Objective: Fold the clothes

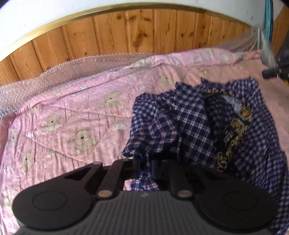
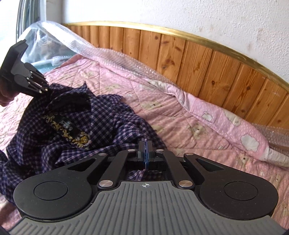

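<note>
- Plaid shirt: navy with pale pink and white check, crumpled in a loose heap on the bed, collar opening turned up so the black-and-gold patterned inner band shows. It lies on the quilt, apart from the headboard edge of the bed.
- Left gripper: jaws drawn close together, pinching a fold of the plaid shirt at the near edge of the heap; the cloth bunches up between the fingers and hangs below them. In the right wrist view the same gripper sits at the far left, its tips buried in the shirt's upper edge.
- Right gripper: fingers pressed together, blue pads meeting, with a thin edge of the shirt's cloth seemingly caught between them; plaid fabric shows just beneath the jaws.
- Quilt: pink, printed with teddy bears and stars, wrinkled, covering the bed.
- Bubble wrap: clear sheet lying along the quilt's far edge against the headboard.
- Headboard: knotty pine planks, curved top with a gold-coloured trim.
- Wall: white, rough plaster above the headboard.
</note>
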Demonstrator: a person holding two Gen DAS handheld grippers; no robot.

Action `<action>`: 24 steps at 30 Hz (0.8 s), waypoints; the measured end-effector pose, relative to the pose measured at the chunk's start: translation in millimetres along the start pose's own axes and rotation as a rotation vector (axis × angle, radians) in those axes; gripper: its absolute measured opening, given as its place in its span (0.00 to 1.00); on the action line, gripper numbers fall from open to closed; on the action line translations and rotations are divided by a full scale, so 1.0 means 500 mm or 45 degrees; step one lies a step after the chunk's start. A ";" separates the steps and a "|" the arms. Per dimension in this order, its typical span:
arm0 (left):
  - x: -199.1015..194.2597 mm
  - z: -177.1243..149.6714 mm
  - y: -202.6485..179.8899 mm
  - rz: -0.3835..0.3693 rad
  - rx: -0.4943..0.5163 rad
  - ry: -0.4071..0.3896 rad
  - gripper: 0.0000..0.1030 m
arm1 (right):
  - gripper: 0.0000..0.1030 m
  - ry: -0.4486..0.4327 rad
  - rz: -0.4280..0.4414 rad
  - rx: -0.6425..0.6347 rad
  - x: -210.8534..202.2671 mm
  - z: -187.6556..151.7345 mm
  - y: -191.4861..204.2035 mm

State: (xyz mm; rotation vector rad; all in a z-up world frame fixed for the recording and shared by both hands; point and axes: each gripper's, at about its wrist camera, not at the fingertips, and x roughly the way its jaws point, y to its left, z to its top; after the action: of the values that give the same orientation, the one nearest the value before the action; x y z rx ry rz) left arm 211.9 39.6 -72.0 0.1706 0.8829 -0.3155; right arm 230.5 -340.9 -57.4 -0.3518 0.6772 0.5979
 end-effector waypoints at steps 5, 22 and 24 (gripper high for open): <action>-0.022 -0.028 0.034 0.080 -0.037 -0.031 0.62 | 0.40 -0.002 -0.098 -0.094 -0.013 0.000 0.036; 0.036 0.008 -0.073 0.147 0.447 -0.130 0.65 | 0.81 -0.148 -0.138 -1.424 0.123 -0.087 0.188; 0.034 0.014 -0.082 0.126 0.467 -0.150 0.58 | 0.78 -0.188 -0.084 -1.364 0.116 -0.060 0.193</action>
State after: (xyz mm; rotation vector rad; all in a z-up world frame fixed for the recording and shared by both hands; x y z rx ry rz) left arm 213.2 -4.3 -81.3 0.5286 0.6917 -0.3897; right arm 192.5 -257.6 -129.2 -1.3032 0.1443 0.8814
